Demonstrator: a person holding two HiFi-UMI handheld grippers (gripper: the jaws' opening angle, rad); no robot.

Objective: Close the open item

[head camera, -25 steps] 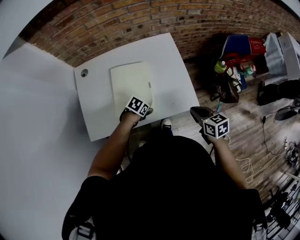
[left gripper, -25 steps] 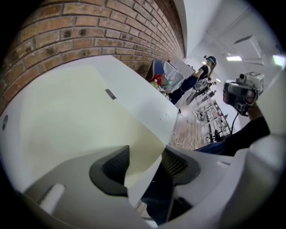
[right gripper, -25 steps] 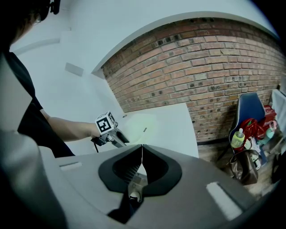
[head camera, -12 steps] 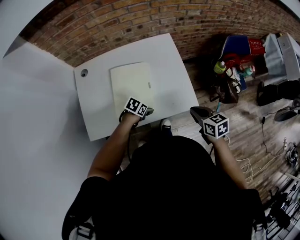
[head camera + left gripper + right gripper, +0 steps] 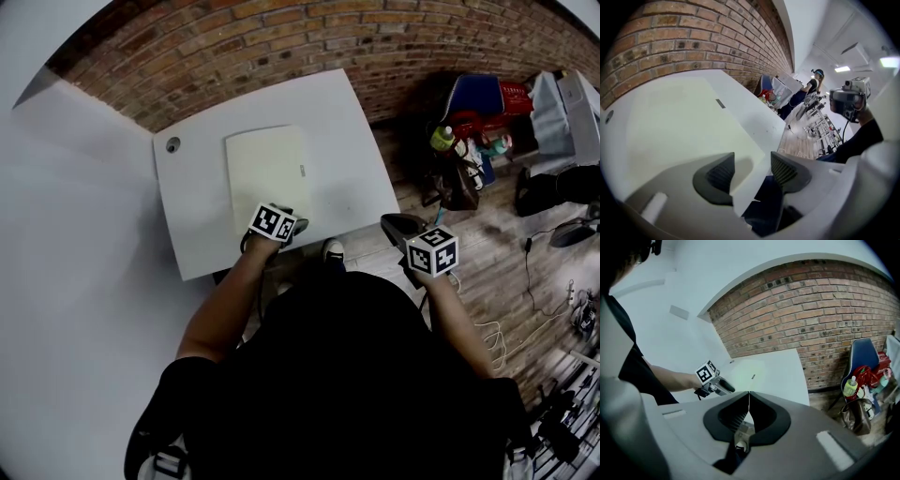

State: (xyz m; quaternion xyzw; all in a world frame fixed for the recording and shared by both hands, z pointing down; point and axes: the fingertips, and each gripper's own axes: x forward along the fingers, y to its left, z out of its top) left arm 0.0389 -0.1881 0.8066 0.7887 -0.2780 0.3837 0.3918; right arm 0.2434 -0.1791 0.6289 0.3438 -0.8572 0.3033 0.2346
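Note:
A flat pale cream laptop [image 5: 267, 173] lies with its lid down on the white table [image 5: 352, 141], a small grey mark near its right edge. In the left gripper view the same laptop [image 5: 679, 126] fills the tabletop ahead. My left gripper [image 5: 287, 219] hovers at the laptop's near edge, jaws open with nothing pressed between the pads [image 5: 717, 178]. It also shows in the right gripper view as the left gripper [image 5: 723, 387]. My right gripper [image 5: 398, 226] hangs off the table's right front corner over the floor. Its jaws [image 5: 749, 395] are shut and empty.
A brick wall [image 5: 281, 37] runs behind the table. A round cable hole [image 5: 172, 144] sits in the table's far left corner. To the right on the wooden floor stand a blue chair [image 5: 473, 94], a red bag, a bottle [image 5: 441, 137] and a dark handbag. Cables [image 5: 534, 319] trail lower right.
My left gripper has drawn back a little from the laptop toward the table's front edge. The right gripper has stayed where it was.

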